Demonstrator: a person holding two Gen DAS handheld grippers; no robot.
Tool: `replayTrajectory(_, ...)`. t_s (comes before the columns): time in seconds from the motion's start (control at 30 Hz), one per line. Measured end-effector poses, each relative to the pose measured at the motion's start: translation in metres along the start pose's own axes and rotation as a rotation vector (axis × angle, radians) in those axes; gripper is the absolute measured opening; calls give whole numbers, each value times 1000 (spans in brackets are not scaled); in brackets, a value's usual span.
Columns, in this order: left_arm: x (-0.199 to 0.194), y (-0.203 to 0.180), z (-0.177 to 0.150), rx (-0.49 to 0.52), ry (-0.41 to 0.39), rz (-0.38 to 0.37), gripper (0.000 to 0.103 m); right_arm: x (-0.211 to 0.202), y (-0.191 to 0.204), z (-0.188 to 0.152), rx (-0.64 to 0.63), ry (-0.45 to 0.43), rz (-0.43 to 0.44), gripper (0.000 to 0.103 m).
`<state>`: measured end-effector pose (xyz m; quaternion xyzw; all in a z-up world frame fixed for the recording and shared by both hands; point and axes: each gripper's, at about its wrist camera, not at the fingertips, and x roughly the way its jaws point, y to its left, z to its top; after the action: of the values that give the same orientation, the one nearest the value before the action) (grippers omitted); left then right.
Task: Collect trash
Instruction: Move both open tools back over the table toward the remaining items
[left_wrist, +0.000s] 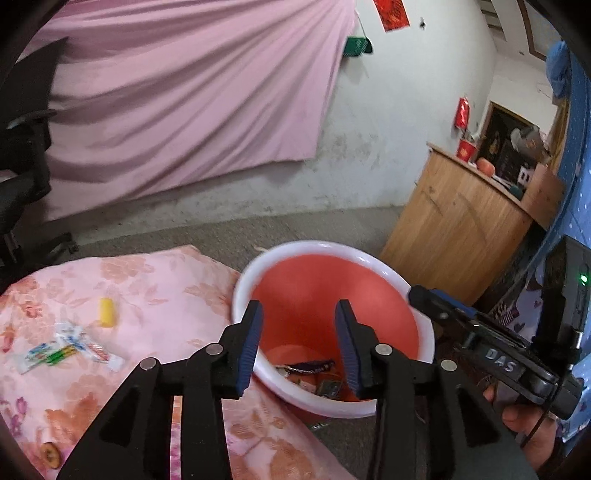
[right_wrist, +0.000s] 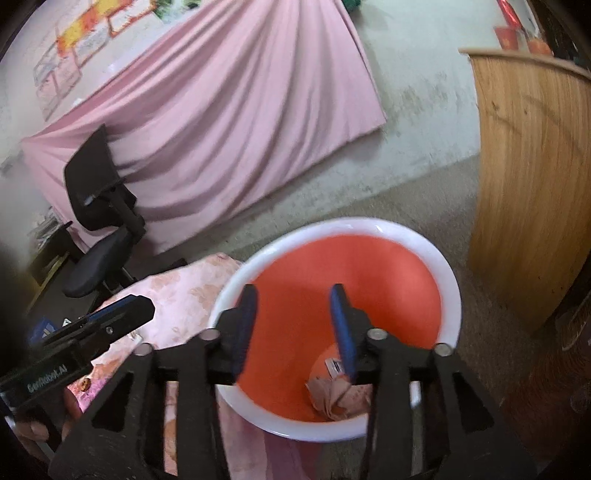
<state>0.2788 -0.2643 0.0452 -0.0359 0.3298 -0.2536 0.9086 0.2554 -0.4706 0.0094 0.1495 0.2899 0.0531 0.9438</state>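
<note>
A red trash bin with a white rim (left_wrist: 332, 247) stands on the floor beside the bed; it also shows in the right wrist view (right_wrist: 340, 225). Wrappers lie at its bottom (left_wrist: 314, 369), and a crumpled pinkish wad (right_wrist: 340, 395) shows there in the right wrist view. My left gripper (left_wrist: 299, 332) is open and empty over the bin's near rim. My right gripper (right_wrist: 293, 321) is open and empty above the bin's mouth. On the pink floral bedspread (left_wrist: 155, 295) lie a yellow piece (left_wrist: 107, 312) and white printed wrappers (left_wrist: 70, 350).
A wooden cabinet (left_wrist: 454, 229) with clutter on top stands right of the bin. A black office chair (right_wrist: 99, 229) stands left, before a pink sheet (left_wrist: 184, 92) hung on the wall. A small round orange item (left_wrist: 50, 454) lies on the bed's near edge.
</note>
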Motion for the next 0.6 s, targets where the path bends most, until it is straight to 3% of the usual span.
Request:
replayTrajectory(0.13, -32, 19, 0, -26, -87, 60, 59, -17, 21, 4, -45, -113, 34, 83)
replayTrajectory(0.2, -52, 30, 1, -34, -140, 93, 68, -28, 35, 4, -75, -188, 48, 96)
replayTrajectory(0.27, -71, 40, -1, -39, -199, 136, 93, -35, 47, 4, -96, -246, 65, 103)
replayTrajectory(0.3, -84, 46, -3, -42, -245, 164, 97, -40, 53, 3, -106, -280, 78, 103)
replayTrajectory(0.4, -117, 61, -9, -33, -360, 211, 100, -52, 73, 2, -128, -380, 130, 103)
replayTrajectory(0.6, -172, 88, -30, -5, -483, 324, 101, -69, 121, -5, -205, -530, 240, 103)
